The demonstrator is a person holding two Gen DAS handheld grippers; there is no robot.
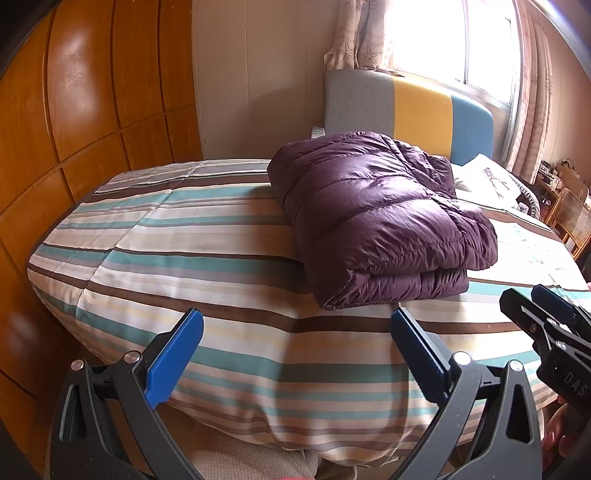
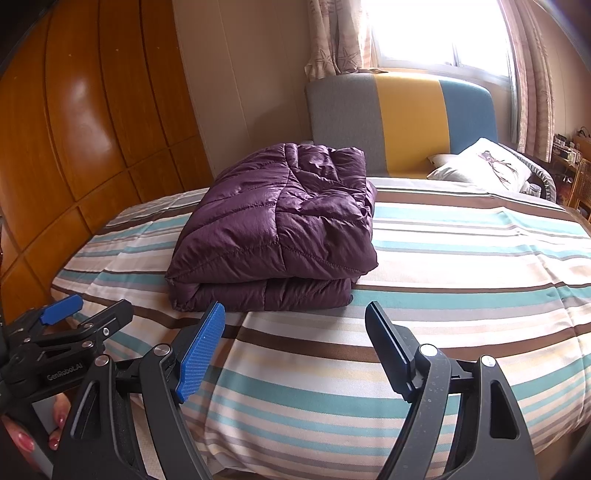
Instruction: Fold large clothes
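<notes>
A purple quilted down jacket (image 1: 380, 218) lies folded in a thick square bundle on the striped bed (image 1: 184, 258). In the right wrist view the same jacket (image 2: 280, 229) sits left of centre on the bed (image 2: 461, 258). My left gripper (image 1: 297, 325) hangs open over the bed's near edge, short of the bundle, with nothing between its blue pads. Also open and empty, my right gripper (image 2: 295, 319) hovers just in front of the bundle's near fold. Each gripper shows in the other's view: the right gripper (image 1: 535, 295) at the right edge, the left gripper (image 2: 88, 306) at the lower left.
A wooden wardrobe (image 1: 74, 129) stands along the left of the bed. A grey, yellow and blue headboard (image 2: 399, 118) and a white pillow (image 2: 480, 162) are at the far end. Curtains and a bright window (image 2: 436, 29) are behind. A wicker chair (image 1: 569, 210) stands at the right.
</notes>
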